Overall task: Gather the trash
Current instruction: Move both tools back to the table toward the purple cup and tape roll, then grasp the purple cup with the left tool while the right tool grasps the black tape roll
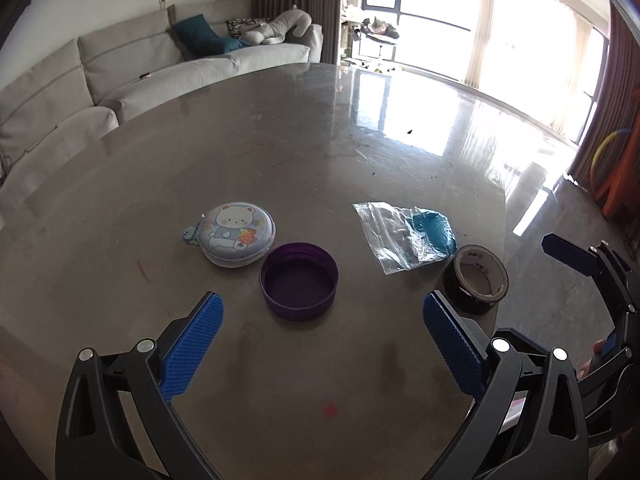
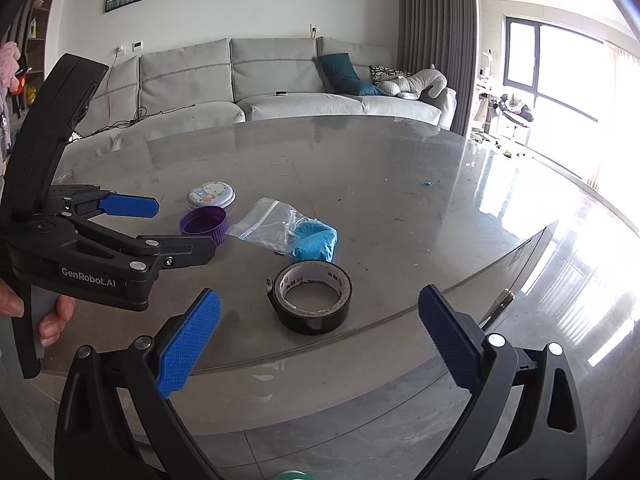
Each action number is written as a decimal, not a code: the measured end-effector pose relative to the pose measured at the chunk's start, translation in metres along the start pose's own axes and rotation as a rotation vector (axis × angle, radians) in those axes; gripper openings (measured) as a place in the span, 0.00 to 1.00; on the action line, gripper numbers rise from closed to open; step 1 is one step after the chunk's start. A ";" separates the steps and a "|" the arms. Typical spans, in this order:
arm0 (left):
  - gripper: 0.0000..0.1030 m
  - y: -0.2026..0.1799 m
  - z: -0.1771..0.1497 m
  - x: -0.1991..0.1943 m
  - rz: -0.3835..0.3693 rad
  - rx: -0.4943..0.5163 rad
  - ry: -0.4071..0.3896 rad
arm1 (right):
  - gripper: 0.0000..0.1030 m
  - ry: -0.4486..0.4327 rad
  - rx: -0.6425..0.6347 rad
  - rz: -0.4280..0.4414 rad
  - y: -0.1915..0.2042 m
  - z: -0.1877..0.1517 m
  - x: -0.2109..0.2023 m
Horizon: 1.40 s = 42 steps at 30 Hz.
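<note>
Purple cap (image 1: 299, 281) just ahead of spread left gripper (image 1: 322, 312)

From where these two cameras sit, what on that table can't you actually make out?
- Blue stuff in the plastic bag: crumpled in both views, what it is cannot be told.
- Print inside the tape roll: too small to read.
- Left side of the table: hidden in the right view behind the left gripper.
- Green object at the right view's bottom edge: cut off.
- Any trash bin: none in view.
</note>
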<state>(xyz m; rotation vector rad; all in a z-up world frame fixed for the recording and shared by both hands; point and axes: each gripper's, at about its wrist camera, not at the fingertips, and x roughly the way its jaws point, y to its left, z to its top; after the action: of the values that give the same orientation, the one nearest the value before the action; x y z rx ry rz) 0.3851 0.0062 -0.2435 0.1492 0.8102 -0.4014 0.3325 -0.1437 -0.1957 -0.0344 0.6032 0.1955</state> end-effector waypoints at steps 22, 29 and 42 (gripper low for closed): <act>0.54 0.004 0.013 0.027 0.092 -0.031 0.090 | 0.96 0.009 0.011 0.015 -0.008 0.000 0.027; 0.44 -0.004 0.013 0.022 0.118 -0.021 0.077 | 0.96 0.013 0.009 0.009 -0.011 -0.002 0.029; 0.44 -0.018 0.010 0.006 0.166 0.049 0.047 | 0.95 -0.008 -0.012 0.007 -0.006 -0.003 0.045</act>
<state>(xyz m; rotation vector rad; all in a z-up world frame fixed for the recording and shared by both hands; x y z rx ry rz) 0.3879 -0.0146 -0.2407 0.2706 0.8276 -0.2626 0.3677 -0.1424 -0.2239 -0.0425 0.5938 0.2060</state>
